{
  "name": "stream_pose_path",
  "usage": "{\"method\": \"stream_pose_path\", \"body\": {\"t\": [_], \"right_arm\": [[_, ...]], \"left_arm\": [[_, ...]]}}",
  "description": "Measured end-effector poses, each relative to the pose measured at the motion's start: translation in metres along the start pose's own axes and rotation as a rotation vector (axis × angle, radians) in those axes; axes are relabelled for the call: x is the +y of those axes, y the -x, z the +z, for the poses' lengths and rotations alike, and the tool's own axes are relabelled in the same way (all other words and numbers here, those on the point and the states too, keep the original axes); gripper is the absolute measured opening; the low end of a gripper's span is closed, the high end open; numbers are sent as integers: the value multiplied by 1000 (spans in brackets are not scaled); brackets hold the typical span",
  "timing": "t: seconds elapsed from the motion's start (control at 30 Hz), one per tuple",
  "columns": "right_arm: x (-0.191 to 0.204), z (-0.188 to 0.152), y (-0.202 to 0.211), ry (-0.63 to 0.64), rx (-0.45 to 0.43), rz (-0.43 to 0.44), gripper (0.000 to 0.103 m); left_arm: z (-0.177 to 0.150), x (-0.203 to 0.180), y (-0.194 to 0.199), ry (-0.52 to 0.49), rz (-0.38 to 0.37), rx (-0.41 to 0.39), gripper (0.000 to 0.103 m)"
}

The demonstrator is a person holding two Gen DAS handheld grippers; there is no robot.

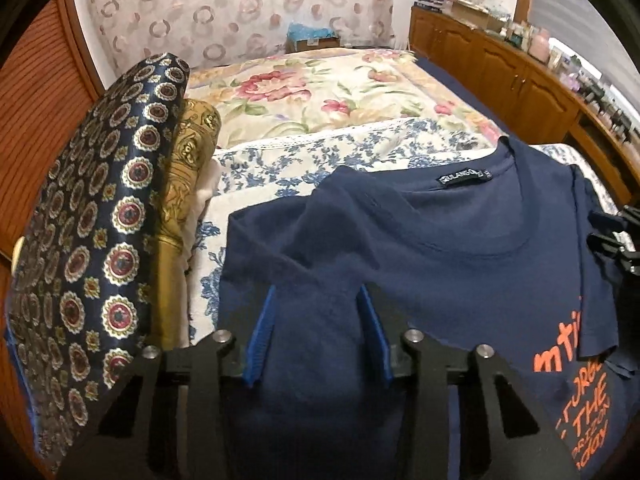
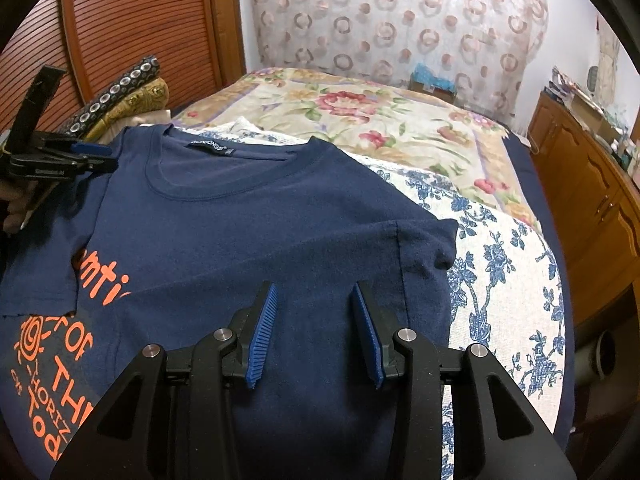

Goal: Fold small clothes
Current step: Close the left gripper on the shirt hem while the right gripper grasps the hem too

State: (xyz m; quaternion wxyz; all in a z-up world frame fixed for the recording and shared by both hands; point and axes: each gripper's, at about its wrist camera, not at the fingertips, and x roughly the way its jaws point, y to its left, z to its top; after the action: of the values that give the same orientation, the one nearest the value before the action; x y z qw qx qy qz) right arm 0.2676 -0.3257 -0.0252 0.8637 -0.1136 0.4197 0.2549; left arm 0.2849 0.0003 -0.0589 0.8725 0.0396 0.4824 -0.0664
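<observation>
Lay flat on the blue-flowered bedspread (image 2: pixel 500 264), collar away from the cameras: a navy T-shirt (image 2: pixel 248 216) with orange lettering. Gathered a raised fold of its sleeve cloth between the blue pads of the left gripper (image 1: pixel 316 334); whether truly pinched, cannot tell. Hovered half-spread over the other sleeve, gripping nothing: the right gripper (image 2: pixel 314 334).

A bed is covered by a cream bedspread (image 2: pixel 384 120) with pink flowers toward its far end and a white cloth (image 2: pixel 500 264) with blue flowers nearer. At the bed's left edge lie a navy patterned cushion (image 1: pixel 92 216) and a gold one (image 1: pixel 188 176). A circle-patterned curtain (image 2: pixel 400 16) hangs behind. A wooden cabinet (image 2: pixel 592 184) runs along the right edge.
</observation>
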Motion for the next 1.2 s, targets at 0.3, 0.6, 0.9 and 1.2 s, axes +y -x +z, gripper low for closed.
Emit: {"method": "stream_pose_path", "body": {"t": [0.3, 0.6, 0.9, 1.2], "right_arm": [[0, 0, 0, 1, -1, 0, 40], [0, -1, -1, -5, 2, 25, 50], [-31, 11, 13, -89, -10, 33, 57], [-72, 20, -5, -118, 43, 16, 55]], "left_arm": [[-1, 7, 22, -5, 22, -53, 6], [17, 31, 45, 31, 50, -147, 5], [15, 31, 53, 30, 21, -178, 5], [8, 24, 59, 22, -5, -203, 5]]}}
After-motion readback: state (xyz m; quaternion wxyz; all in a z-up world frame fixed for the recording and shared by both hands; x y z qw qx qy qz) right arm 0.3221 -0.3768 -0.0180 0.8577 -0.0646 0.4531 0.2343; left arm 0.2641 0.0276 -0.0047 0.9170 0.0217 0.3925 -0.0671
